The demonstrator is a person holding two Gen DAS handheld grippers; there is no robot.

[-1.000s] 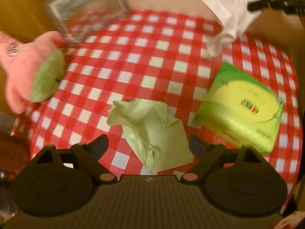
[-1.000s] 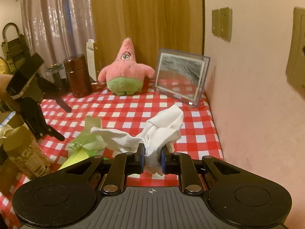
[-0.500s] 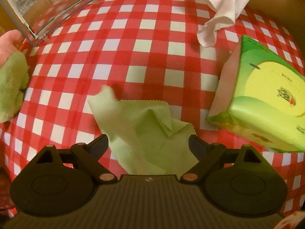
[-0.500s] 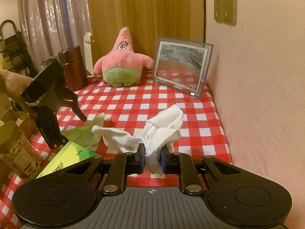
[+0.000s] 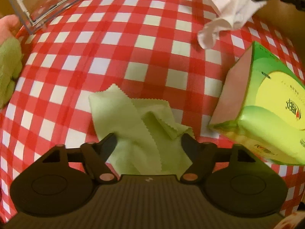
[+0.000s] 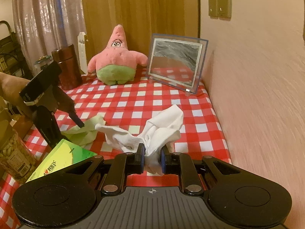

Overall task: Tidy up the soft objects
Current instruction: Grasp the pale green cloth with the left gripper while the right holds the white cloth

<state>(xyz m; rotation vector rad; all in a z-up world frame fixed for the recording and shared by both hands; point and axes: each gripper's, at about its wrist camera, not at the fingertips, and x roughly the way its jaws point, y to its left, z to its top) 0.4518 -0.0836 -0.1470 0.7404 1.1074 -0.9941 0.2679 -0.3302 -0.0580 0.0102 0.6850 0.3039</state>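
Green cloth (image 5: 137, 133), crumpled, lies on the checked worktop (image 5: 118, 43) directly between the fingers of the left tongs (image 5: 148, 143), which point steeply down and are closing; pads not yet pressing on it, so no grip so far. Risk 1: only the near folds sit between the fingers, so the closing jaws may pinch a single thin layer, or the tablecloth with it, and a lift would drag the covering. Risk 2: the loose corner ahead of the left tongs could trail and catch. Green tissue pack (image 5: 266, 114) sits just right of the left tongs, tilted; a sideways swing could knock it. Right tongs (image 6: 152, 159) are narrow, clamped on a white sock (image 6: 158, 133) that hangs bunched above the worktop; the free end droops toward the green cloth and could snag or be caught by the left fingers. Farther ahead: pink plush star (image 6: 116, 61) and a clear picture frame (image 6: 176, 63), well apart from both tongs, no hazard judged.
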